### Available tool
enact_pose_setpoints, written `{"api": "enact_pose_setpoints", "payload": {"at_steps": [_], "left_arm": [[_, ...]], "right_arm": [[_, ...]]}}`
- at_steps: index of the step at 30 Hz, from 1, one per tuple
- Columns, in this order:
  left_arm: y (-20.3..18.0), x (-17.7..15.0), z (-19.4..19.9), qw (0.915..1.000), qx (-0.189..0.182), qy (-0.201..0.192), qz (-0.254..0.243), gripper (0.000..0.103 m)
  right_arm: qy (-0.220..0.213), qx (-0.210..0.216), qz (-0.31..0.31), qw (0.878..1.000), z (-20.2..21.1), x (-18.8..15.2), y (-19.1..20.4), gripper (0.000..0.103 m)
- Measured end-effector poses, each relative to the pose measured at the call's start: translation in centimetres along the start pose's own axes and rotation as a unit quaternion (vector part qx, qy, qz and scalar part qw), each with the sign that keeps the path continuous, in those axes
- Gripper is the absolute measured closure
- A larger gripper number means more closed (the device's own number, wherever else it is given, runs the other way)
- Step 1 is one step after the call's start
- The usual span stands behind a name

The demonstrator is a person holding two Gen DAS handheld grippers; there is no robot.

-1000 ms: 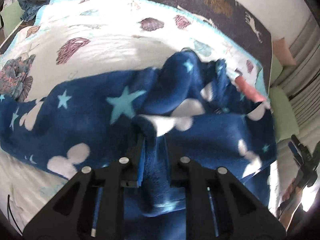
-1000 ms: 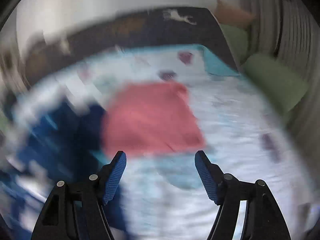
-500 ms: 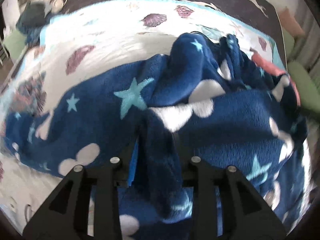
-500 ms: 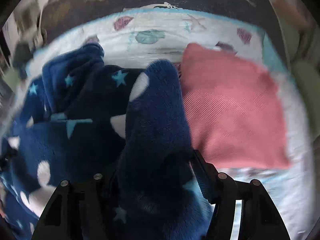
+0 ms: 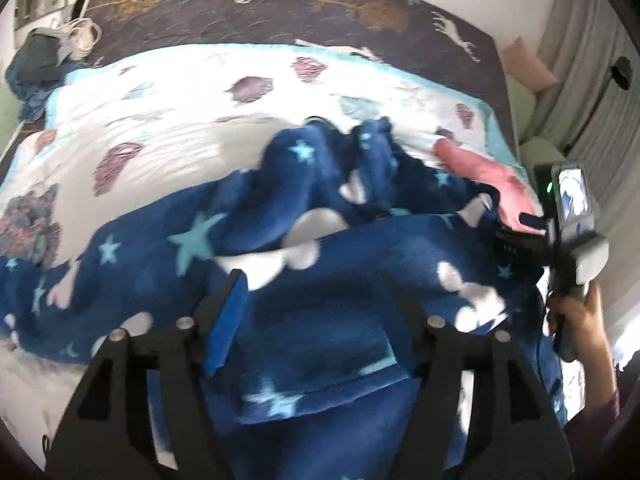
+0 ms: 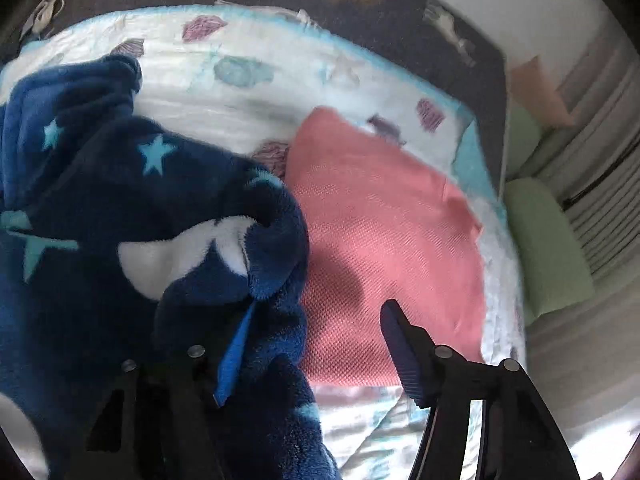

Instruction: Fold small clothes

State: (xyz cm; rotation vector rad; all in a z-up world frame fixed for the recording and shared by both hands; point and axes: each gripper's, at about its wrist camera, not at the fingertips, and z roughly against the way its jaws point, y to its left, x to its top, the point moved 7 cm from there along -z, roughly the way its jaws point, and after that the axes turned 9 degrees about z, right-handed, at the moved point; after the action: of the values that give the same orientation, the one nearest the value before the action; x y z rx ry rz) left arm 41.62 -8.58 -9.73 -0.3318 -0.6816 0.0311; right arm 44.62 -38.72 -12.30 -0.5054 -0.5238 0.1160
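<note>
Bed quilt (image 5: 192,128), shell-printed, carries the work. Navy star-print fleece garment (image 5: 360,264) lies rumpled across its middle, a bunched fold rising toward 12 o'clock. Folded pink cloth (image 6: 392,248) sits at the fleece's 3 o'clock, edges touching. Left gripper (image 5: 316,316) stands wide, holding nothing, fleece beneath it. Right gripper (image 6: 316,340) is likewise wide and empty, the fleece draping over its left finger. Judgement: flatten the bunched fold before regrasping an edge, keeping clear of the pink cloth.
</note>
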Motion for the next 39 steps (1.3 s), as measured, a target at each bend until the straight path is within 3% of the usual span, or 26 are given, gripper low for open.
{"api": "enact_pose_setpoints", "payload": {"at_steps": [2, 5, 7, 9, 11, 12, 14, 15, 17, 19, 22, 23, 25, 27, 28, 31, 33, 36, 38, 39], "left_arm": [[-0.3, -0.3, -1.2, 0.9999, 0.005, 0.001, -0.010, 0.037], [0.6, -1.5, -4.0, 0.9976, 0.050, 0.035, -0.034, 0.037], [1.6, -2.6, -5.2, 0.9964, 0.061, 0.049, -0.033, 0.037], [1.6, -2.7, -4.8, 0.9972, 0.056, 0.034, -0.037, 0.037], [1.4, -2.8, -4.6, 0.9966, 0.058, 0.039, -0.045, 0.037], [1.4, -2.9, -4.6, 0.9964, 0.057, 0.042, -0.047, 0.037], [1.4, -2.9, -4.7, 0.9954, 0.057, 0.052, -0.057, 0.037], [1.5, -3.0, -4.6, 0.9947, 0.060, 0.052, -0.065, 0.037], [1.8, -3.0, -4.2, 0.9942, 0.065, 0.049, -0.070, 0.037], [2.2, -2.9, -3.7, 0.9946, 0.072, 0.044, -0.060, 0.037], [2.5, -2.3, -2.6, 0.9951, 0.080, 0.027, -0.051, 0.037], [2.6, -2.1, -2.4, 0.9949, 0.083, 0.021, -0.053, 0.037], [2.8, -2.0, -2.6, 0.9948, 0.086, 0.023, -0.049, 0.037], [3.6, -2.3, -3.4, 0.9935, 0.098, 0.040, -0.042, 0.037], [4.2, -2.6, -3.8, 0.9920, 0.109, 0.049, -0.038, 0.037], [5.7, -2.2, -2.6, 0.9954, 0.083, 0.046, -0.017, 0.037], [7.8, -0.8, -0.3, 0.9954, 0.094, 0.013, -0.010, 0.037], [12.9, 1.9, 3.6, 0.9892, 0.142, -0.035, -0.007, 0.037], [17.5, 3.3, 5.7, 0.9831, 0.170, -0.055, 0.038, 0.021], [20.2, 3.7, 6.7, 0.9811, 0.170, -0.060, 0.072, 0.019]], "right_arm": [[-0.001, 0.026, -0.022, 0.999, 1.1, 0.8, -0.8, 0.040], [-0.052, 0.067, -0.070, 0.994, 5.4, 1.8, -3.9, 0.039], [-0.098, 0.128, -0.118, 0.980, 8.4, 2.0, -5.0, 0.039], [-0.121, 0.237, -0.140, 0.954, 9.7, 1.3, -4.4, 0.039], [-0.101, 0.309, -0.115, 0.939, 8.7, 0.3, -1.9, 0.041], [-0.072, 0.317, -0.086, 0.942, 7.3, -0.9, 0.0, 0.042], [0.002, 0.266, -0.053, 0.963, 3.2, -4.0, 1.9, 0.050], [0.002, 0.278, -0.064, 0.958, 2.2, -5.1, 1.7, 0.050], [-0.016, 0.316, -0.123, 0.941, 2.3, -5.6, -0.1, 0.062], [0.001, 0.315, -0.117, 0.942, 2.5, -5.9, -1.1, 0.064], [0.021, 0.221, -0.073, 0.972, 3.4, -5.3, -2.7, 0.039], [0.010, 0.196, -0.061, 0.979, 4.2, -4.5, -3.4, 0.039], [-0.023, 0.206, -0.076, 0.975, 5.8, -3.2, -3.9, 0.037], [-0.054, 0.255, -0.109, 0.959, 6.4, -2.0, -3.4, 0.030], [-0.057, 0.267, -0.110, 0.956, 6.1, -2.0, -3.0, 0.024], [-0.026, 0.318, -0.083, 0.944, 4.7, -3.4, 0.4, 0.023], [0.004, 0.276, -0.023, 0.961, 2.6, -5.1, 2.4, 0.023], [-0.012, 0.261, -0.027, 0.965, 3.8, -5.0, 1.9, 0.023], [-0.015, 0.248, -0.050, 0.967, 5.1, -4.9, 1.1, 0.022], [-0.030, 0.235, -0.053, 0.970, 6.4, -4.7, 0.6, 0.022]]}}
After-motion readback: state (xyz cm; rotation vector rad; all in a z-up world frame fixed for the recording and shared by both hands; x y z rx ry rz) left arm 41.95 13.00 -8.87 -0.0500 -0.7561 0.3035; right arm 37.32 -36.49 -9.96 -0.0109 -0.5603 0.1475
